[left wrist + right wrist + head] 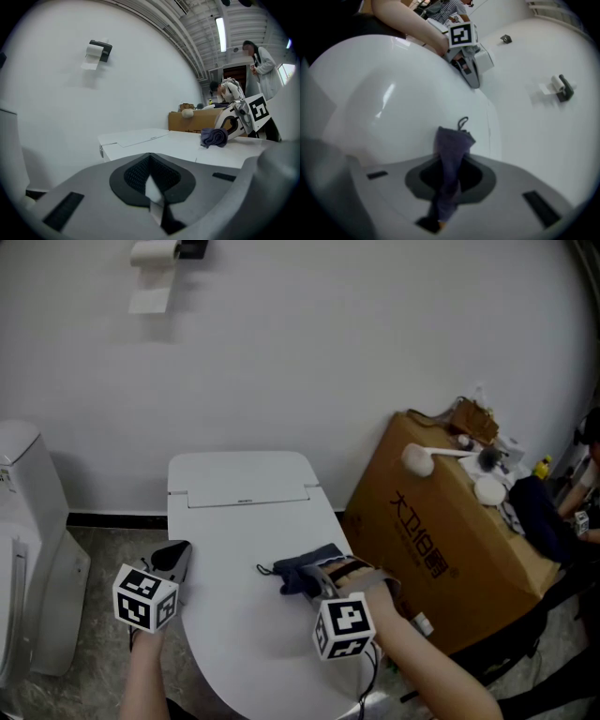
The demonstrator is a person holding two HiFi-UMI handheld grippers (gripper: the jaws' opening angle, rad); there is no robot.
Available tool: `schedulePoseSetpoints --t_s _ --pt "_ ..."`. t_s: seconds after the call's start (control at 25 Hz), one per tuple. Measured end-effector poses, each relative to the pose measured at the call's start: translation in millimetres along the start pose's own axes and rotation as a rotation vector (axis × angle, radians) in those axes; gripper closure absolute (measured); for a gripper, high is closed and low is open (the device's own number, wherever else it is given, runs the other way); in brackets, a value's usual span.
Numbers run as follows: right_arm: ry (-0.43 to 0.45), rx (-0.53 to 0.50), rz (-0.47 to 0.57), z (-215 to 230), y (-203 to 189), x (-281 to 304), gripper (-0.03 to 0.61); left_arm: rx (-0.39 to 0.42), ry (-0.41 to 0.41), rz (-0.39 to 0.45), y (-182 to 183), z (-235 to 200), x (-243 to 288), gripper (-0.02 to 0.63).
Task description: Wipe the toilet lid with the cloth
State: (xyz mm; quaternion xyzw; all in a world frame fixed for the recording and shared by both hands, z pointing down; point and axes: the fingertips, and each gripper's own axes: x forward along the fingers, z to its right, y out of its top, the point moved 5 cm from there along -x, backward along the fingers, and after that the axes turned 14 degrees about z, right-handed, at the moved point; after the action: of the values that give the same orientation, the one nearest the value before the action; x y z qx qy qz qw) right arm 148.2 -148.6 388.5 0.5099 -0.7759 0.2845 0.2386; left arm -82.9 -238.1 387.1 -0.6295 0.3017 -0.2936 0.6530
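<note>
Below the bare white wall (375,334), the closed toilet lid (234,531) carries the dark cloth (298,570), pinched in your right gripper's (323,579) fingers, while your left gripper (173,563), fingers pressed together on nothing, waits at its left edge; wiping looks under way, so next press and sweep across.

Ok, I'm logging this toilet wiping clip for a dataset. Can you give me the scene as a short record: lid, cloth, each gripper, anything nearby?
lid: white plastic toilet lid, closed
cloth: dark blue bunched cloth, on the lid's right part
right gripper: shut on the cloth
left gripper: shut, nothing held, by the lid's left edge
nearby: brown cardboard box, right of the toilet
</note>
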Motion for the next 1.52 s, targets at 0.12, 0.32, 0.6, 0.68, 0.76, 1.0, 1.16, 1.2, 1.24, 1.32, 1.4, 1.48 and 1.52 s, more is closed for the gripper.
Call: schedulePoseSetpoints --t_s 0.12,0.32,0.6,0.68,0.76,1.0,1.16,1.2,1.24,1.32,1.4,1.48,1.52 --pt "0.002 0.001 0.004 -5 3 -5 0.515 0.003 -0.001 -0.002 0 0 0 0.597" --pt "0.009 0.012 0.002 -12 5 -10 0.515 -0.003 -0.002 0.004 -1 -1 1 0.598" --pt "0.016 0.009 0.008 -21 12 -20 0.515 -0.002 -0.001 0.005 0 -1 0 0.597" --pt "0.015 0.01 0.01 -25 14 -24 0.515 -0.004 -0.001 0.006 0 -1 0 0.598" --pt "0.016 0.008 0.013 -29 16 -28 0.515 -0.006 -0.001 0.006 0 -1 0 0.597" --pt "0.024 -0.001 0.006 -39 21 -37 0.515 0.0 0.001 -0.001 -1 0 -1 0.597" --pt "0.027 0.001 0.003 -43 26 -44 0.515 0.003 -0.001 0.001 1 -2 0 0.597" --pt "0.029 0.002 0.005 -45 27 -46 0.515 0.003 -0.001 0.001 2 -2 0 0.598" --pt "0.032 0.004 0.008 -47 27 -48 0.515 0.003 0.0 0.001 1 -1 0 0.597" --pt "0.033 0.008 0.012 -51 29 -52 0.515 0.003 0.0 0.0 1 -1 0 0.597" --pt "0.034 0.014 0.012 -54 30 -55 0.515 0.001 -0.001 0.0 1 -1 0 0.597" --pt "0.039 0.018 0.01 -57 31 -59 0.515 -0.001 -0.002 0.0 1 -1 0 0.597" --pt "0.04 0.018 0.009 -58 32 -60 0.515 -0.002 -0.002 0.001 1 -1 0 0.597"
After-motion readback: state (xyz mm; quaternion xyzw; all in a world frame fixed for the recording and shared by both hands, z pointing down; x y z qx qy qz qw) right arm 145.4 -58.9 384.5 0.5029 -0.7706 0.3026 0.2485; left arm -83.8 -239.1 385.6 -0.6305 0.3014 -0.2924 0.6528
